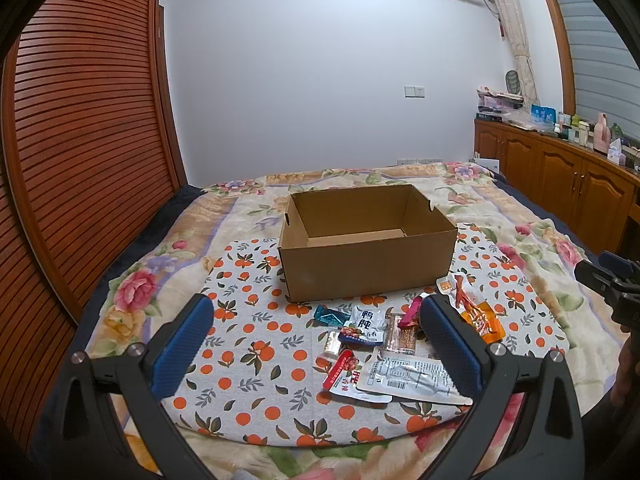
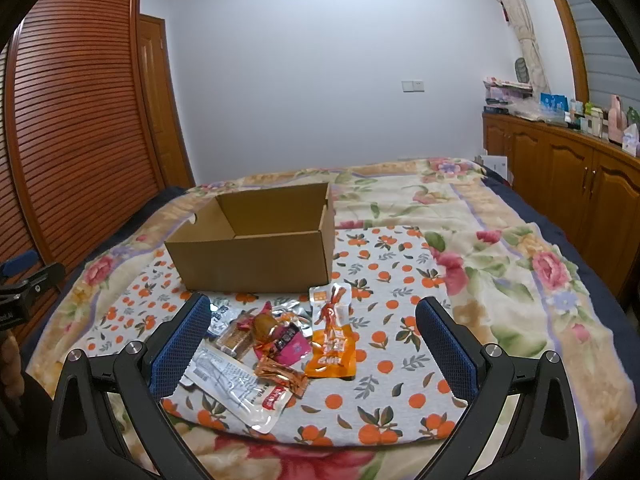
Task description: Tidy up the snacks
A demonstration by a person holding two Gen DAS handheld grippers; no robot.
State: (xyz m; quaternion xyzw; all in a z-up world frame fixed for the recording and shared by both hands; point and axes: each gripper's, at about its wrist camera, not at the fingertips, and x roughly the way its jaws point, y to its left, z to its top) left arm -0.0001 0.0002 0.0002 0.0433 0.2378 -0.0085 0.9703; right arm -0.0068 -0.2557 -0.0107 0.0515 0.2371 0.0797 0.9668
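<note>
An empty brown cardboard box (image 1: 368, 264) (image 2: 256, 256) stands open on an orange-print cloth (image 1: 248, 344) on the bed. In front of it lies a heap of snack packets: a white pouch (image 1: 408, 380) (image 2: 236, 388), an orange chicken-foot pack (image 1: 476, 312) (image 2: 332, 344), a teal candy (image 1: 328, 316), a blue-white pack (image 1: 362, 326), a pink pack (image 2: 290, 344). My left gripper (image 1: 318, 312) hovers open above the cloth, left of the heap. My right gripper (image 2: 314, 312) is open too, hanging over the heap. Nothing sits between either pair of fingers.
A slatted wooden wardrobe (image 1: 80, 152) lines the left side. Wooden cabinets (image 2: 568, 176) with bottles and boxes on top run along the right. The flowered blanket (image 2: 500, 264) spreads wide to the right of the cloth. The other gripper shows at the right edge (image 1: 612, 280).
</note>
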